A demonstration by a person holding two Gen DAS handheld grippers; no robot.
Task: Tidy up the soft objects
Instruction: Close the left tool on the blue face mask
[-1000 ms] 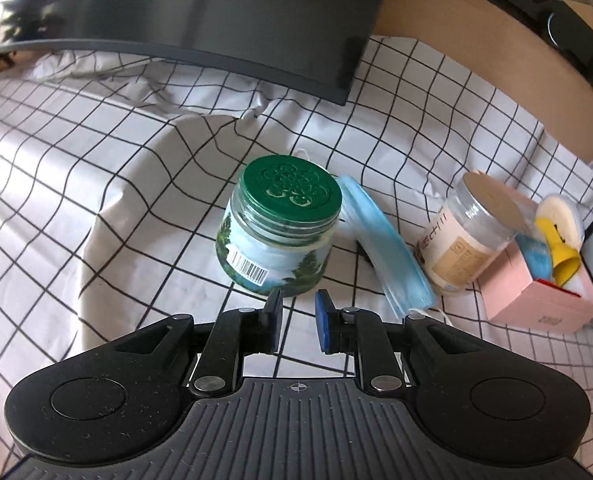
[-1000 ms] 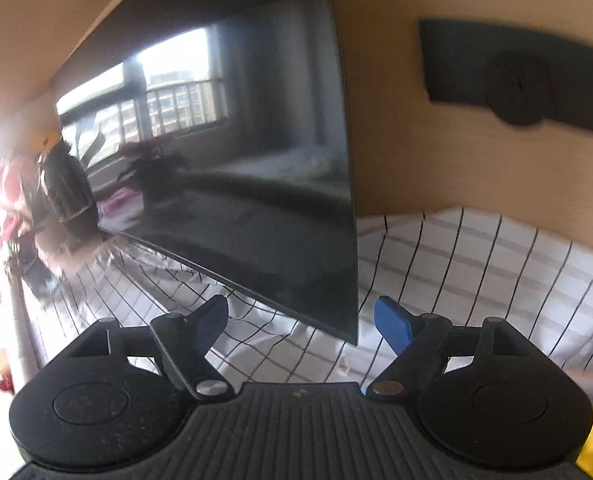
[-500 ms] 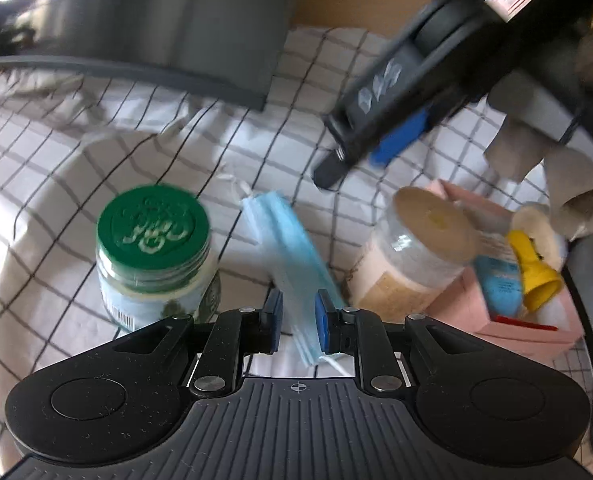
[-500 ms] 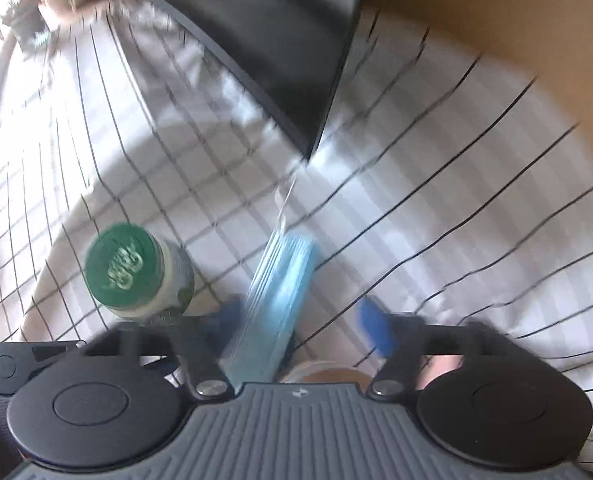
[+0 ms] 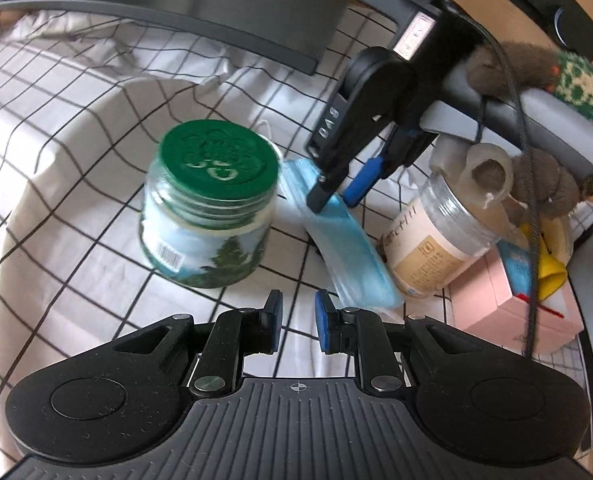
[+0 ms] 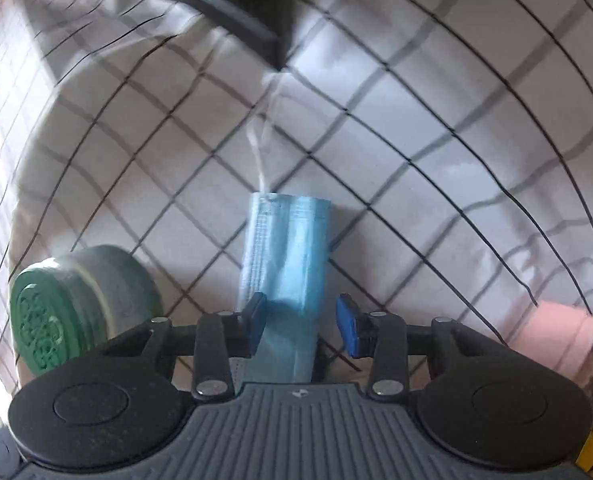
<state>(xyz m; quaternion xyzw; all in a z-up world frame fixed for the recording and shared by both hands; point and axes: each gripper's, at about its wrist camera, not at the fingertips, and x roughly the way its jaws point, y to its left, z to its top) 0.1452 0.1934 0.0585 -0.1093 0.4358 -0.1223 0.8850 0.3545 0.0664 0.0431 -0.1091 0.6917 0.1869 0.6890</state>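
One blue face mask (image 5: 338, 236) lies folded on the checked cloth (image 5: 76, 120) of the counter, between the green-lidded jar (image 5: 212, 208) and the tan-labelled jar (image 5: 436, 248). It looks light, limp and thin, likely to sag, so pinching its bunched middle seems better than its ear loops. The right gripper (image 6: 301, 326) points down over it, jaws closing with the mask between them. The left gripper (image 5: 298, 326), nearly closed, holds nothing.
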